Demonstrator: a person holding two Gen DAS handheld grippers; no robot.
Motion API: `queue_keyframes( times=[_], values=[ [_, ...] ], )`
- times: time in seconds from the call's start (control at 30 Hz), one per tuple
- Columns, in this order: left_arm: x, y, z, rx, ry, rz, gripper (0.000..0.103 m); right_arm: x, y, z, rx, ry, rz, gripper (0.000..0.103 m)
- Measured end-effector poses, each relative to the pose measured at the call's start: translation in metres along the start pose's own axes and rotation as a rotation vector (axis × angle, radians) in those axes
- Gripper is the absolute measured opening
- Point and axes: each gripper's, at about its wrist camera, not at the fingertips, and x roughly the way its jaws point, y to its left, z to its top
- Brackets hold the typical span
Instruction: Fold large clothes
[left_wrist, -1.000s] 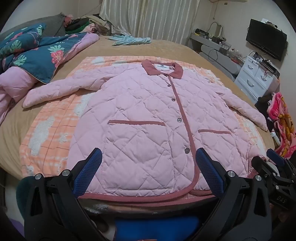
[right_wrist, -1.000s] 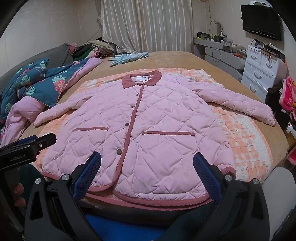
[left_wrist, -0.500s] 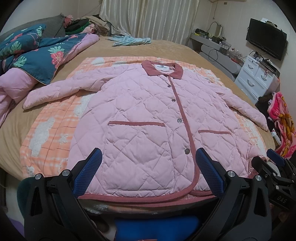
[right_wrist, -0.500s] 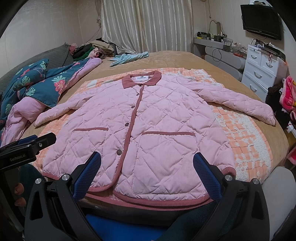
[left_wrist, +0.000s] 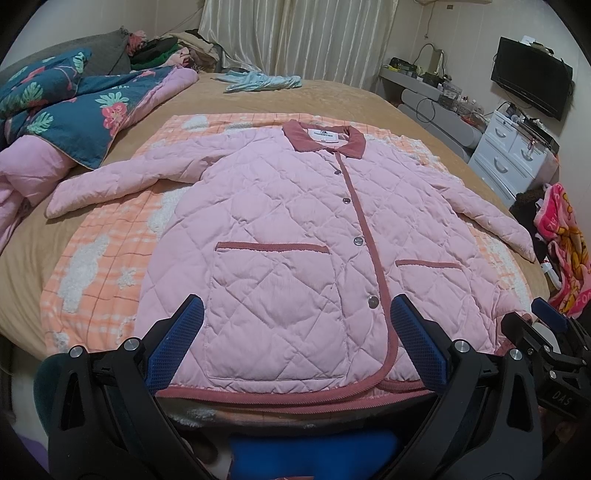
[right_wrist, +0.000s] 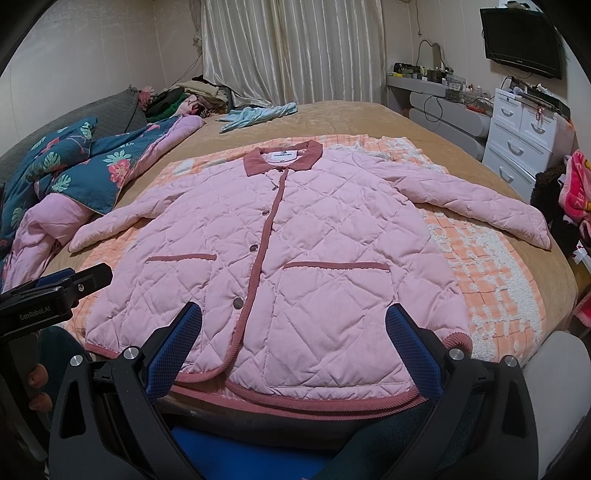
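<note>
A pink quilted jacket (left_wrist: 295, 236) with a dusty-rose collar and trim lies flat, buttoned and face up, on an orange checked blanket (left_wrist: 99, 258) on the bed. Both sleeves are spread out to the sides. It also shows in the right wrist view (right_wrist: 295, 251). My left gripper (left_wrist: 295, 347) is open and empty, held just short of the jacket's hem on the left half. My right gripper (right_wrist: 291, 343) is open and empty, held short of the hem on the right half. The right gripper shows at the left view's right edge (left_wrist: 546, 332).
A floral blue and pink duvet (left_wrist: 74, 114) is piled at the left of the bed. A light blue garment (left_wrist: 258, 81) lies at the far end. White drawers (right_wrist: 524, 147), a TV (right_wrist: 524, 37) and a pink towel (left_wrist: 565, 251) stand at the right.
Both grippers stay open near the hem. The views have barely shifted; the jacket has not moved.
</note>
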Motion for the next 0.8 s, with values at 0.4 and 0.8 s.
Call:
queue_keyframes(
  times=[0.4,0.8],
  values=[
    [0.0005,-0.0001,0.0000,0.000,0.001,-0.002,0.095,0.0006,0.0015,0.0008,0.002,0.003,0.002,0.099],
    [0.0003,0.0000,0.0000,0.000,-0.001,0.000,0.095,0.0031,0.0056,0.0003,0.001,0.011,0.003,0.099]
  ],
)
